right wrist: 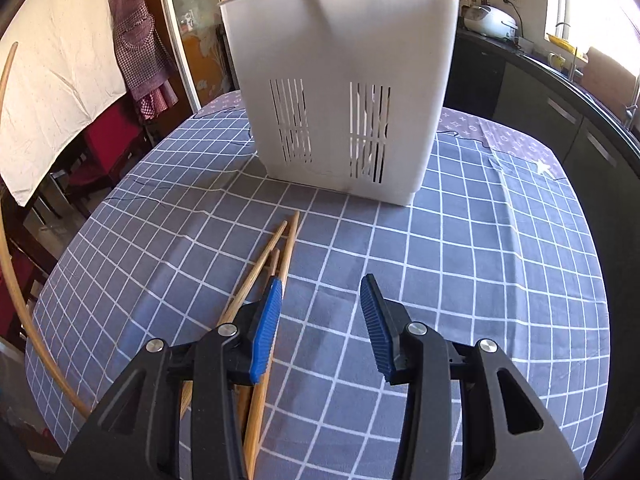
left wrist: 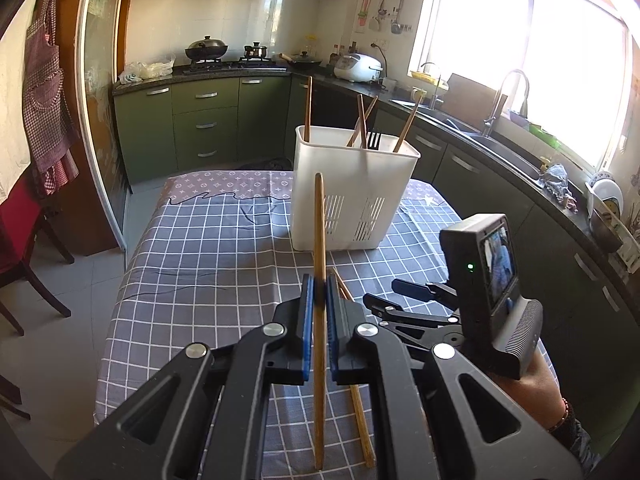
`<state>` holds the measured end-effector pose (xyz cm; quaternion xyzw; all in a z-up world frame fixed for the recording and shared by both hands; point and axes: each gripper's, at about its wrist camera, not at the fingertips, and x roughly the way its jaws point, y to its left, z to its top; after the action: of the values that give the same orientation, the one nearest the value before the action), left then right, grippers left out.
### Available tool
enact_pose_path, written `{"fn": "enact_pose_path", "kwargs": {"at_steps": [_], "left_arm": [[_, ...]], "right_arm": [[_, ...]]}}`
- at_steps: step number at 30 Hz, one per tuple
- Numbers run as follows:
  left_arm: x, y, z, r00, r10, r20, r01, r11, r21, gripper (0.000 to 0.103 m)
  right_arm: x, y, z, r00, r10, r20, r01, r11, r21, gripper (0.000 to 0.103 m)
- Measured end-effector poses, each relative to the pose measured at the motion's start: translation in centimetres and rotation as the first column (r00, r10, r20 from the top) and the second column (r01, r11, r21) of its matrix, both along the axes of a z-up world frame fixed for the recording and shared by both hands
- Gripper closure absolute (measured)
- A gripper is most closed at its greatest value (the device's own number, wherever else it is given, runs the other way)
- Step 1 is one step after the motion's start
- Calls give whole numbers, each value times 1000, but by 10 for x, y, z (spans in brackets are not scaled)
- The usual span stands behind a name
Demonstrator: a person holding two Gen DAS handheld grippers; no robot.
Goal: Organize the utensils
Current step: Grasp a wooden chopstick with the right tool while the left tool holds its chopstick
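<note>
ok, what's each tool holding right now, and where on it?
Left tool is clamped on one wooden chopstick, gripped around mid-length, upright. Right tool holds nothing: jaws open above the loose chopsticks on the tablecloth.

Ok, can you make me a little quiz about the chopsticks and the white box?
1. True or false: the left gripper is shut on a chopstick.
2. What lies between the right gripper's fingers? A) a fork B) nothing C) a chopstick
3. Fill in: the loose chopsticks lie on the checked ____.

Key
1. True.
2. B; the fingers stand apart above the tablecloth, chopsticks beside the left one.
3. Tablecloth, in front of the white utensil holder.
</note>
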<state>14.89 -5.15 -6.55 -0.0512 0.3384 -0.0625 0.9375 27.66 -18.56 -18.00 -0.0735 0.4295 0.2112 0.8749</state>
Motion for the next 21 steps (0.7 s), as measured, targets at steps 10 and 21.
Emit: {"fn": "enact_pose_path", "kwargs": {"at_steps": [10, 21], "left_arm": [[0, -1, -3, 1000, -17, -12, 17, 1000, -12, 97], [1, 3, -3, 1000, -17, -18, 17, 1000, -20, 97]], "right_arm": [[8, 16, -11, 1000, 7, -17, -8, 999, -54, 62], [7, 12, -4, 1000, 2, -18, -3, 997, -79, 61]]}}
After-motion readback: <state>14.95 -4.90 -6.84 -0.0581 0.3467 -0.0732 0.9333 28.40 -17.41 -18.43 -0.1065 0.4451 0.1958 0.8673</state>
